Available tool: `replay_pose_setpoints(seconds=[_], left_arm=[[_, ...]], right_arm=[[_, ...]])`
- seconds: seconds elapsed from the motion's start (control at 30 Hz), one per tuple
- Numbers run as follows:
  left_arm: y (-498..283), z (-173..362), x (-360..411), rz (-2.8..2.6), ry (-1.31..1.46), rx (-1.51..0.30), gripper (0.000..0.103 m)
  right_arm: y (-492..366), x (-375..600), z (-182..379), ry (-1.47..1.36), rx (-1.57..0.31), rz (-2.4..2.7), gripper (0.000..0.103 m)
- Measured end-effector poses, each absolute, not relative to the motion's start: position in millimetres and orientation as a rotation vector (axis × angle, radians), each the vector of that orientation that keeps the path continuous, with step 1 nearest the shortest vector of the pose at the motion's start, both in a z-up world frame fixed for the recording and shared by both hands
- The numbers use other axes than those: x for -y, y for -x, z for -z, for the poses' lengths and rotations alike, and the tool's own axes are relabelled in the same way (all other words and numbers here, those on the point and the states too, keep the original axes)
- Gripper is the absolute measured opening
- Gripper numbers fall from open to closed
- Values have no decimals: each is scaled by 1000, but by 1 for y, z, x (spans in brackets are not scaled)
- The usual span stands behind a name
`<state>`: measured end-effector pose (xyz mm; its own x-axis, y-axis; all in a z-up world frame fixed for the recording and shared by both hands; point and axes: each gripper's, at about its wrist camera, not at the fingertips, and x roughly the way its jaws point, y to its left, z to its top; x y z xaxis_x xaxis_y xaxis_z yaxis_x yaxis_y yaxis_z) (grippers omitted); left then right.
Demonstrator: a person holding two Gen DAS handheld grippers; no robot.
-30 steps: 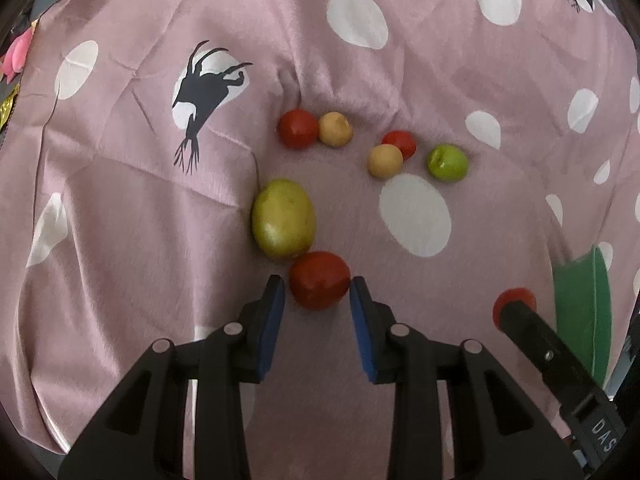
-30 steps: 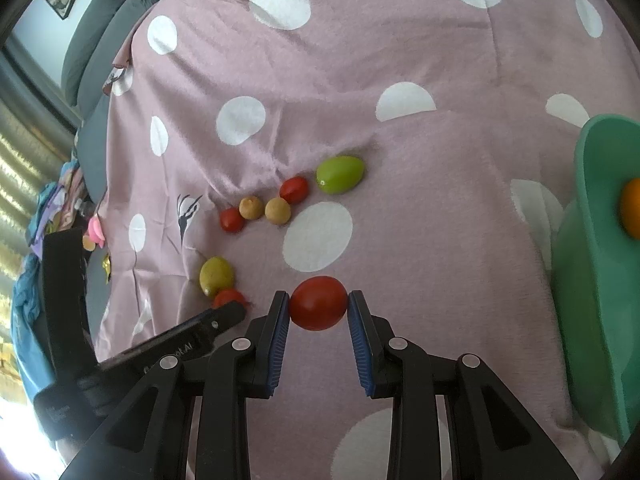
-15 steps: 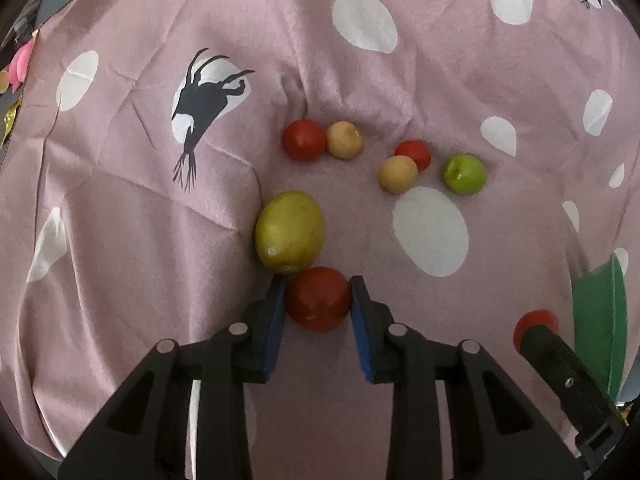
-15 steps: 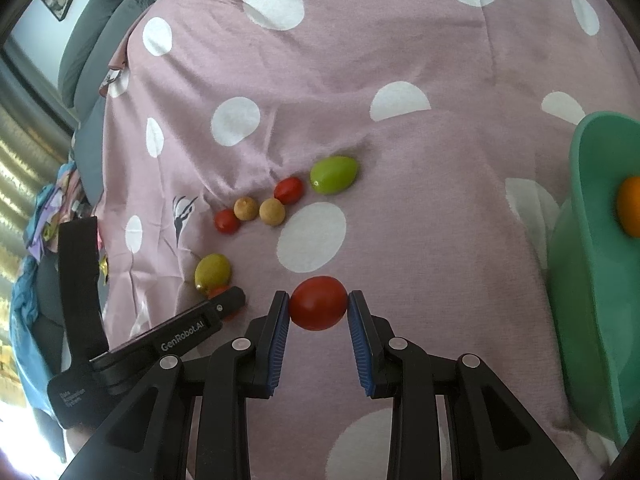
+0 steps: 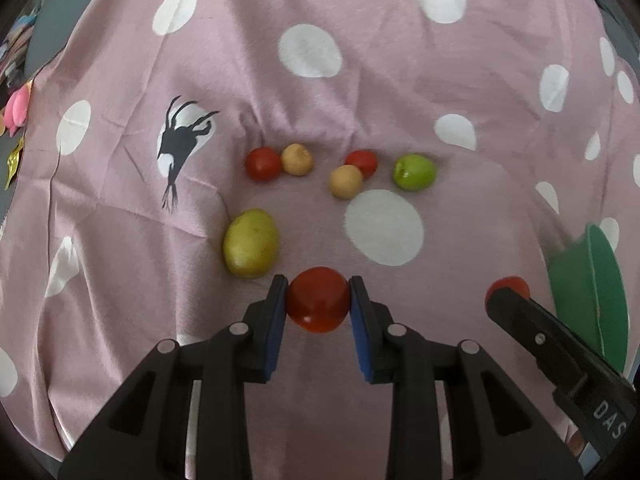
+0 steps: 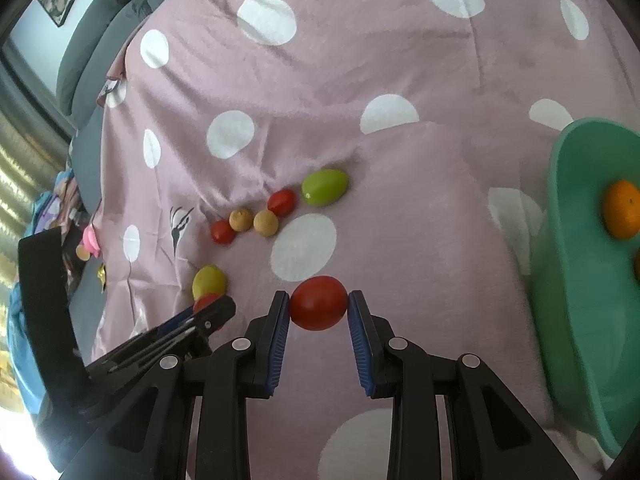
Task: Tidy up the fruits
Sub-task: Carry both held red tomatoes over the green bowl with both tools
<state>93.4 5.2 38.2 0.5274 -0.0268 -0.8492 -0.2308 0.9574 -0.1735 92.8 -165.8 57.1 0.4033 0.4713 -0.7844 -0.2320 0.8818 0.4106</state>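
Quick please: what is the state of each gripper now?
Left gripper: closed on a red tomato.
Right gripper: closed on another red tomato.

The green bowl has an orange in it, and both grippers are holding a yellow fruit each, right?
Not quite. The green bowl does hold an orange, but each gripper holds a red fruit, not a yellow one. The left gripper is shut on one red fruit in the left wrist view, the right gripper on another red fruit in the right wrist view.
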Motion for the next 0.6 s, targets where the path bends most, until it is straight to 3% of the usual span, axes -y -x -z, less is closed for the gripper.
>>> replay_pose_setpoints(seconds=[0.6], left_arm=[[-78, -60, -5, -111, 288, -907, 30]], right_arm=[[-91, 206, -78, -284, -961, -308, 32]])
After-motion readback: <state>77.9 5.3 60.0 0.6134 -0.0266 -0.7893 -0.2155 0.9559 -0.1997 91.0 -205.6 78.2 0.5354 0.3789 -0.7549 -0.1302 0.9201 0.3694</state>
